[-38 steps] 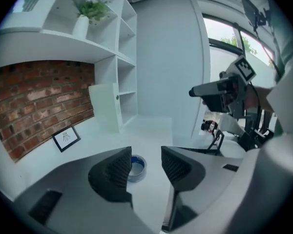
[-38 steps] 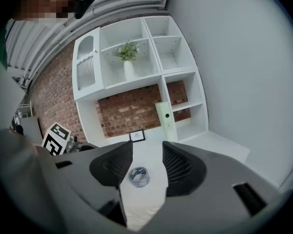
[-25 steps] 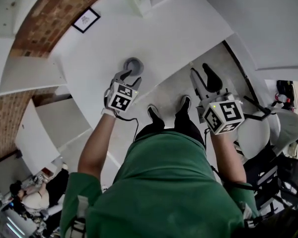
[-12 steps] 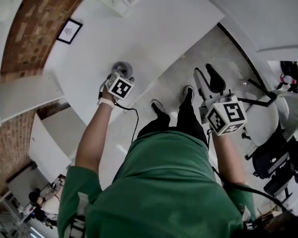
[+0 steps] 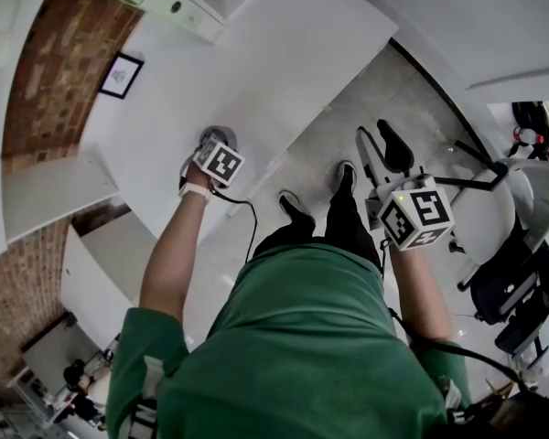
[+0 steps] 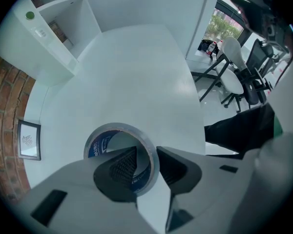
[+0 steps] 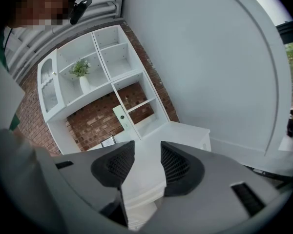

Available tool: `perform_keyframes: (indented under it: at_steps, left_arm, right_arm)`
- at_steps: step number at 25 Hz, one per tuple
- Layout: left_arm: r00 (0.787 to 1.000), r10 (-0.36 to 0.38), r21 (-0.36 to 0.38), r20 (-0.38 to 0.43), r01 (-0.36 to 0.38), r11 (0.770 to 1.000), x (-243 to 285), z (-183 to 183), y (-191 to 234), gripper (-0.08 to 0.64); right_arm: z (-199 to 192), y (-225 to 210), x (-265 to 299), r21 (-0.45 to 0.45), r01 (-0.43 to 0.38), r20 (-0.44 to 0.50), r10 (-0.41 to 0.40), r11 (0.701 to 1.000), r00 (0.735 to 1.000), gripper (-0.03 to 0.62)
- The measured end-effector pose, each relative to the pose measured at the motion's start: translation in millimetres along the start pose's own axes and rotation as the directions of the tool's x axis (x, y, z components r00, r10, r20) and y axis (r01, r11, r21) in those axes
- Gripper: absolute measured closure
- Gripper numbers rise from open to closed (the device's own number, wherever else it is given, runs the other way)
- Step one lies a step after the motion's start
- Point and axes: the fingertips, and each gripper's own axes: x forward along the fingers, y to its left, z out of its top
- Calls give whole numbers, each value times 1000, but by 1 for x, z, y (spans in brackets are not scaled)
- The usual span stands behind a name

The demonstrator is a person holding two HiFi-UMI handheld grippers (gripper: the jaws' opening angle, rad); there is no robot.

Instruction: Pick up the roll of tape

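Tape roll lies flat on the white table, at 10 o'clock in the head view, half hidden under my left gripper. The gripper points straight down and straddles the roll's wall, with one jaw in the hole and the other outside at the roll's 3 o'clock. Its jaws have just been closing. A sliver of gap shows on the inner side, so no pinch. Right gripper sits at 3 o'clock over the floor, jaws apart, just eased in slightly, nothing between them.
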Motion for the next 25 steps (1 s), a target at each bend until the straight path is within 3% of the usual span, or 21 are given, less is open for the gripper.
perform_keyframes:
  at_steps: [4,8,12,19,25]
  left_arm:
    - [999,2,10,33,-3,1000,-3,4,-2,456]
    - [991,7,-82,137,4,997,-15,7,3,489]
    - [957,10,-174,290,43,984,-35,15,7,491]
    - [853,55,-318,519,132,939,-89,16,16,491]
    - [729,95,-399,678,256,881,-144,10,25,491]
  right_arm:
    - [3,4,3,-10,-16,-8,16,1000,1000,411]
    - [4,17,10,-24,-46,-19,45,999,999,414]
    - [7,33,18,-48,-80,-31,78,996,996,416]
    - [13,73,31,-97,-156,-44,152,983,987,419]
    - [19,110,43,-140,-215,-61,208,967,976,419]
